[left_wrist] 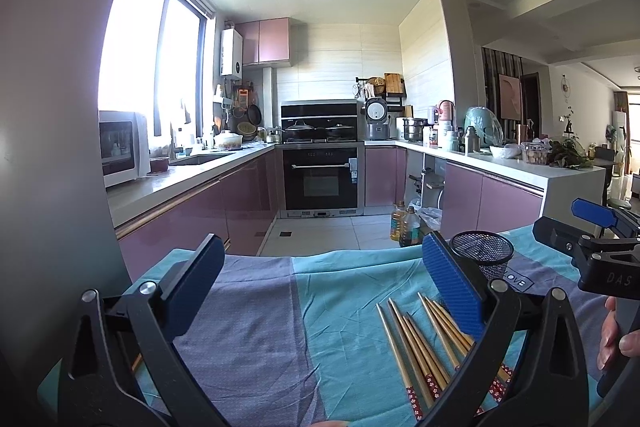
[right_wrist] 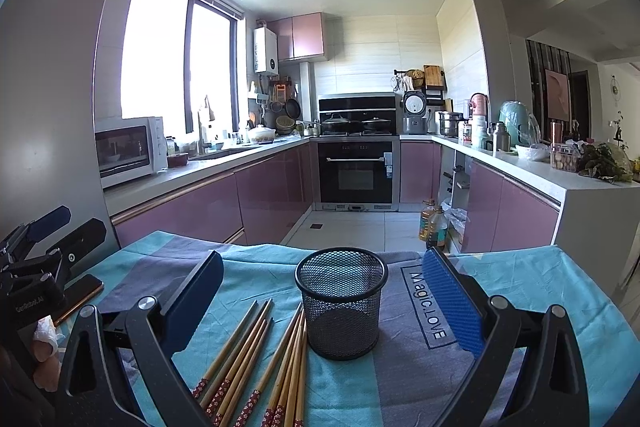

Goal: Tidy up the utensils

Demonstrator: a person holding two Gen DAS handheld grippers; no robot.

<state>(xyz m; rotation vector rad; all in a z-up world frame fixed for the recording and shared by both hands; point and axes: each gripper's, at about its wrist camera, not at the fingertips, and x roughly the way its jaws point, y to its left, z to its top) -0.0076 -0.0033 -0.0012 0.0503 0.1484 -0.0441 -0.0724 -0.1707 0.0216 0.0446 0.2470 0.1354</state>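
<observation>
Both grippers hold their jaws wide with nothing between them: the left gripper [left_wrist: 320,287] hovers over the cloth [left_wrist: 248,327] covering the desk, the right gripper [right_wrist: 324,299] frames the mesh cup [right_wrist: 341,301] at the centre of its view. Chopsticks [right_wrist: 256,359] lie loose on the cloth at lower centre, just beside and left of the cup, their patterned ends toward the camera. Beyond the desk, a kitchen with pink cabinets [right_wrist: 208,211] and an oven [right_wrist: 356,171] fills the upper frame.
</observation>
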